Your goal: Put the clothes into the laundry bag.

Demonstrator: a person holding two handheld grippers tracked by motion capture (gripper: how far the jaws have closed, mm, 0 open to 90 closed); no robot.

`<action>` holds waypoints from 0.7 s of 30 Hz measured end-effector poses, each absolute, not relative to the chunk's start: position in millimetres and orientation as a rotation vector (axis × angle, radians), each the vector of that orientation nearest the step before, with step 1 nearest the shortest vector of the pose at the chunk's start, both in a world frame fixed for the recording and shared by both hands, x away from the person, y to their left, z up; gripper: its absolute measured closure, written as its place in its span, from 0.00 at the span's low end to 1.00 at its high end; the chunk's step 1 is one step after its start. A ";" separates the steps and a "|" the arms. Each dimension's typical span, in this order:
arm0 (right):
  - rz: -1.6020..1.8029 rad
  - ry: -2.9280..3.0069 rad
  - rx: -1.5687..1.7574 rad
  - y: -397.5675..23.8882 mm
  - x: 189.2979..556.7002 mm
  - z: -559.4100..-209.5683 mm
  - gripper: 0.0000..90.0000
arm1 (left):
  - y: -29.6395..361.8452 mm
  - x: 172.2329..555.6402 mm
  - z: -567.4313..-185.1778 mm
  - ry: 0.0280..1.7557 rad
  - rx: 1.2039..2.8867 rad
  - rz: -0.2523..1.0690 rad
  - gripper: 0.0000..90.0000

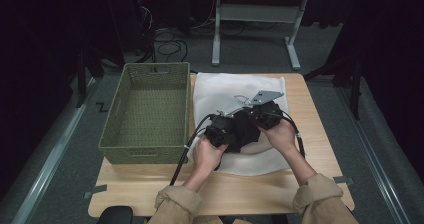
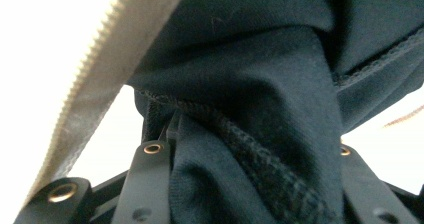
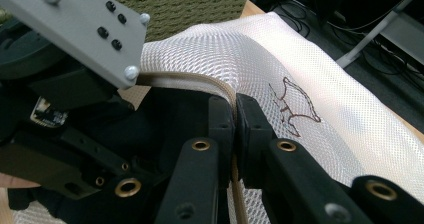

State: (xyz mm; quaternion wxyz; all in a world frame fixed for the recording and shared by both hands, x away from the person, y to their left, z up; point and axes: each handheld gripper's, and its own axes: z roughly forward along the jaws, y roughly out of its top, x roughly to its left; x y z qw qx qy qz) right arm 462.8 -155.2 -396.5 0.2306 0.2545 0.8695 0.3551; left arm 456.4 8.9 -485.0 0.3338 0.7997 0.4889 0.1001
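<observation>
- White mesh laundry bag (image 1: 220, 91) lies flat on the wooden counter (image 1: 320, 149), at 3 o'clock of the empty green woven basket (image 1: 145, 111).
- Right tool (image 3: 235, 111) has its jaws pressed together, pinching the bag's tan zipper edge (image 3: 200, 81) and lifting the mouth open.
- Left tool (image 1: 220, 131) has its jaws partly spread around a bunched dark garment (image 2: 260, 99); pads look like they grip the cloth.
- Garment (image 1: 245, 131) sits between both hands, at the bag's near end.
- Key relation: the bag mouth is directly ahead of the left tool, toward 12 o'clock; zipper tape (image 2: 95, 84) runs beside the cloth at 10 o'clock.
- Likely next step: push the garment deeper along the bag's long axis.
</observation>
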 end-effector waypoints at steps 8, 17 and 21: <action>0.985 2.391 0.690 -153.7 461.4 -395.8 0.97 | 7.9 458.9 -487.1 1.289 2.069 0.274 0.64; 0.987 2.389 0.700 -153.6 460.7 -398.1 0.97 | 5.8 462.1 -490.8 1.289 2.051 0.288 0.63; 0.980 2.398 0.702 -155.4 461.4 -398.6 0.97 | 2.9 461.4 -490.5 1.269 2.054 0.307 0.59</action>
